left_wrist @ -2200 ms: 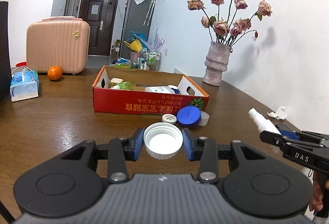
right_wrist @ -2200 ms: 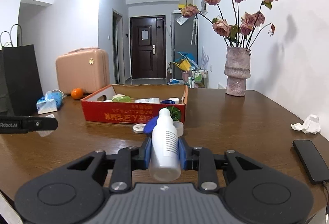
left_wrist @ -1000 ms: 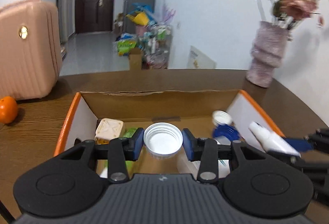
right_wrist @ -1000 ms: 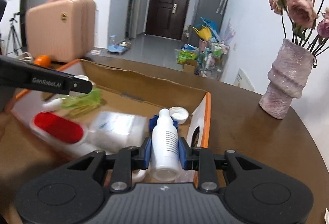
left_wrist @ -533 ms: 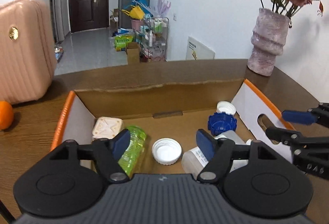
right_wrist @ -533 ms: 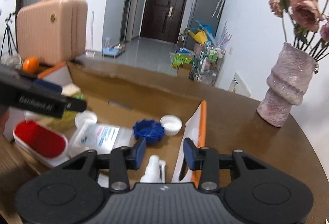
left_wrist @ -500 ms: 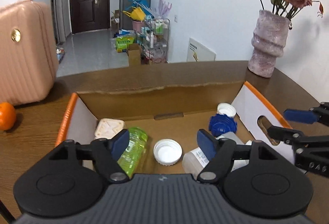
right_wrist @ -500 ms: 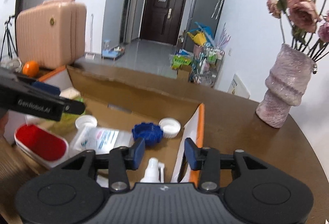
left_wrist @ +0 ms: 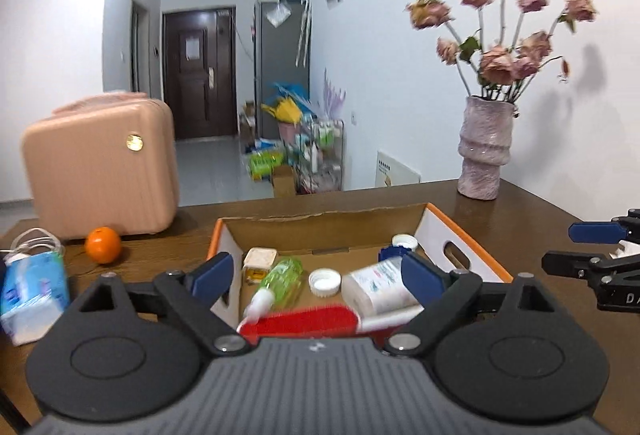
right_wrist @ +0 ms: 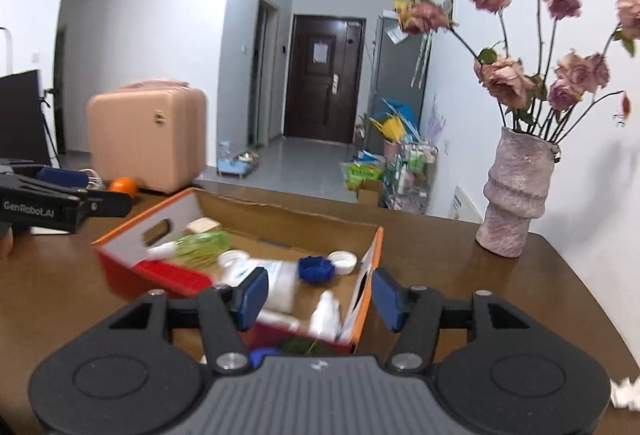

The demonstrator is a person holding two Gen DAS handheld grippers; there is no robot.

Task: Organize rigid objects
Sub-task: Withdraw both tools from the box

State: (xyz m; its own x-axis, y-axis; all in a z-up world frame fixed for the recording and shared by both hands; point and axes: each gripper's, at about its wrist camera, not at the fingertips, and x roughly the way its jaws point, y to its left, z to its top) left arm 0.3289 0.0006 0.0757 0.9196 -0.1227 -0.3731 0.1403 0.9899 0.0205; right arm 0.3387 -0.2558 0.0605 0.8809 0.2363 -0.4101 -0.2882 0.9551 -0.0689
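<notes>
A red cardboard box [left_wrist: 464, 247] sits on the brown table and holds several items. The white cap [left_wrist: 324, 282] lies on the box floor beside a green bottle [left_wrist: 284, 277] and a white labelled bottle [left_wrist: 380, 285]. The small white spray bottle [right_wrist: 325, 317] lies in the box's near right corner. A blue lid [right_wrist: 315, 268] and a red-lidded container [left_wrist: 300, 320] are also inside. My left gripper [left_wrist: 318, 275] is open and empty above the box's front. My right gripper [right_wrist: 318, 295] is open and empty above the box's right end; it also shows in the left wrist view [left_wrist: 592, 247].
A pink vase of dried roses [left_wrist: 485, 151] stands at the back right. A pink suitcase [left_wrist: 100, 171], an orange [left_wrist: 103, 245] and a tissue pack [left_wrist: 34, 295] are to the left. A blue lid [right_wrist: 262, 355] lies in front of the box. Crumpled paper [right_wrist: 624, 395] lies far right.
Both grippers let go of their loads: the white cap and the spray bottle now lie in the box. Both grippers have since pulled back and up, jaws wider.
</notes>
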